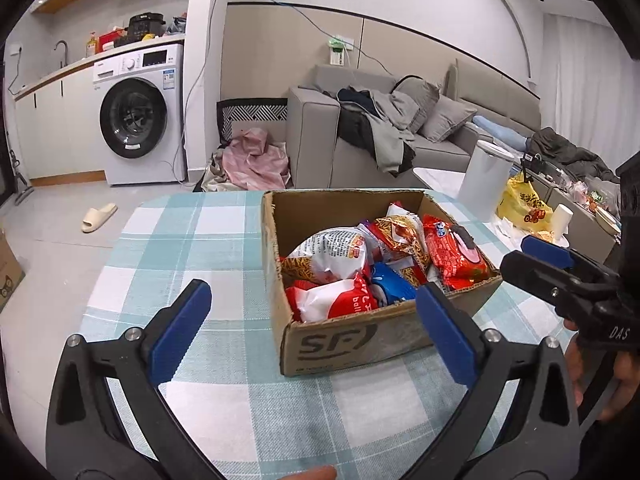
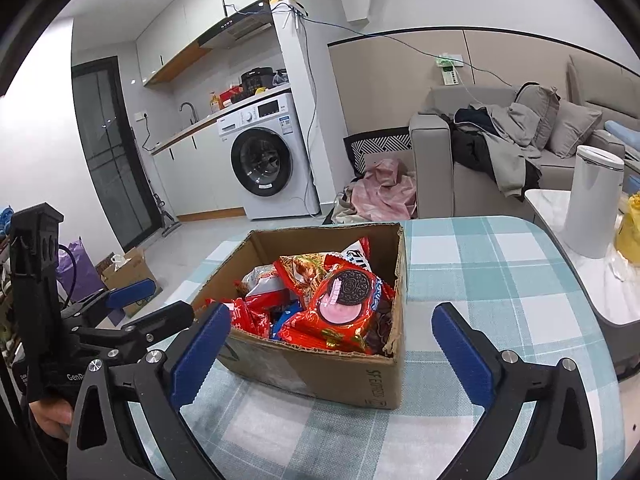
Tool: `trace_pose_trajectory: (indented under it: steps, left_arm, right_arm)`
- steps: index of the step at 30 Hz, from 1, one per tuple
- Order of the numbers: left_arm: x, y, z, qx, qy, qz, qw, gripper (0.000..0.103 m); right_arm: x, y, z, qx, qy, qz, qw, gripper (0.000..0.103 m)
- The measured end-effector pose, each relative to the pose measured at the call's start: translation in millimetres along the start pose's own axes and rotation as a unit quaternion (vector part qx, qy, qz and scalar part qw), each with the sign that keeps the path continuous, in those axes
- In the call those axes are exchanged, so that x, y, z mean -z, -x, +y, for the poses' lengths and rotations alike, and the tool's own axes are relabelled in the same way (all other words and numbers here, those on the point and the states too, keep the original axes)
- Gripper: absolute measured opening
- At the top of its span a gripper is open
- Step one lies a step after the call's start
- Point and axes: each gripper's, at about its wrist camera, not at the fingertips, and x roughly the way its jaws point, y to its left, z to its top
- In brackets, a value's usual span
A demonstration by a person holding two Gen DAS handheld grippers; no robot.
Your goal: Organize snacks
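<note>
My left gripper stands released, its blue pads spread wide with nothing between them but the checked tablecloth and the near corner of the cardboard box. My right gripper is just as wide apart, pads clear of everything, and through its gap I see the box's near wall. Neither one touches the box or anything in it.

The box sits open on the table, printed lettering on its sides, its top edge torn and ragged. It is filled with snack packets: a red packet with a cookie picture lies on top at the near right corner as my right camera sees it, a white and red bag lies against the near wall in the left view, and a blue packet is wedged between them lower down.

Further out, a white cylindrical bin stands on a pale side table just beyond the cloth, with a yellow bag beside it. Behind are a grey sofa heaped with clothes, pink fabric on the floor, and a washing machine under the kitchen counter.
</note>
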Motion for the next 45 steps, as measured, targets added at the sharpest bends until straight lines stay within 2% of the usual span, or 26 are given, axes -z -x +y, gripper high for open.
trace_pose_trajectory:
  steps: [11, 21, 28, 45]
  left_arm:
    - [21, 29, 13, -0.008, 0.008, -0.01, 0.9999, 0.102]
    - [49, 35, 17, -0.016, 0.005, -0.013, 0.9998, 0.102]
    - [62, 47, 11, -0.017, -0.004, -0.041, 0.999, 0.102]
    - [82, 54, 11, -0.015, -0.009, -0.064, 0.9978, 0.102]
  right_arm:
    - [19, 19, 3, -0.02, -0.002, -0.017, 1.0, 0.103]
    - [47, 36, 13, -0.034, 0.019, -0.035, 0.999, 0.103]
    - [64, 42, 22, -0.025, 0.046, -0.039, 0.998, 0.103]
    - [79, 47, 24, -0.005, 0.067, -0.073, 0.995, 0.103]
